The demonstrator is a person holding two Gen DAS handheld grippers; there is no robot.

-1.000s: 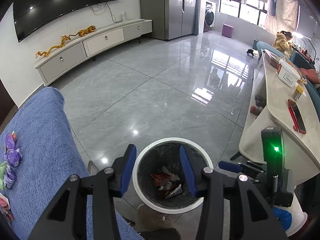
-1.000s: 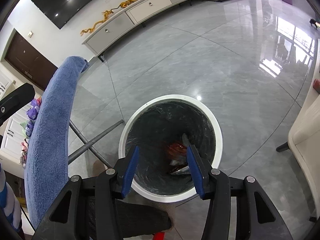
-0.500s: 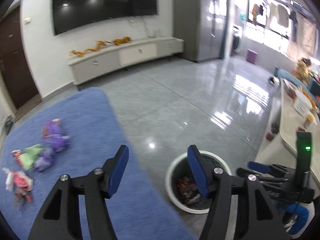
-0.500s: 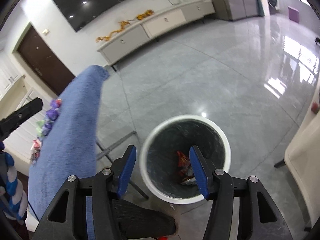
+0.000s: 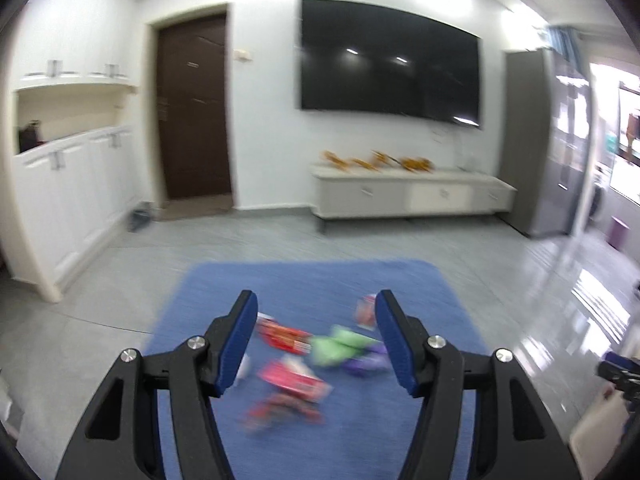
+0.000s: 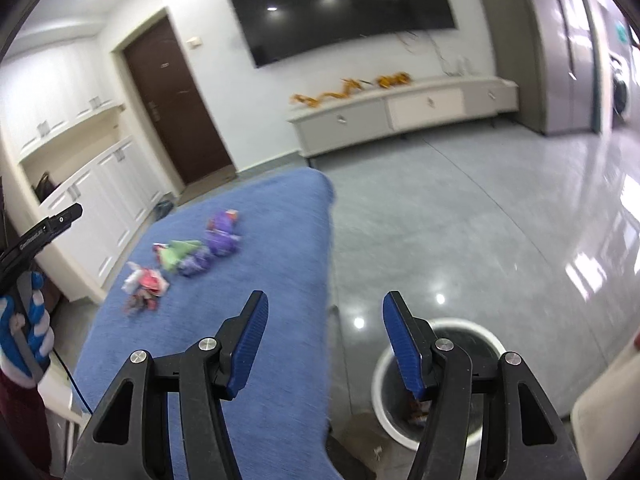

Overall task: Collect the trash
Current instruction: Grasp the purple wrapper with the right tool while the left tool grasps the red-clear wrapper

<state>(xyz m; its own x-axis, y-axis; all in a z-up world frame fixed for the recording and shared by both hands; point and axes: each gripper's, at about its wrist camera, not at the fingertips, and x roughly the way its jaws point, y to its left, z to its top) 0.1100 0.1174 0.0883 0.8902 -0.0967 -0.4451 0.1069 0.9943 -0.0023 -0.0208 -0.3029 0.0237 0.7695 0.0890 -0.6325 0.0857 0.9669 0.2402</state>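
Over the blue cloth [image 5: 312, 280] | left gripper [image 5: 314, 332] spread wide, empty, above blurred wrappers [image 5: 316, 348] | right gripper [image 6: 322, 338] parted, empty | bin [image 6: 472, 328] beside table edge, holds scraps.

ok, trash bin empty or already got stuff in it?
Not empty. The right wrist view shows wrappers at the bottom of the white-rimmed bin, partly hidden behind the open right gripper. How full: cannot tell.

No text or label can be read.
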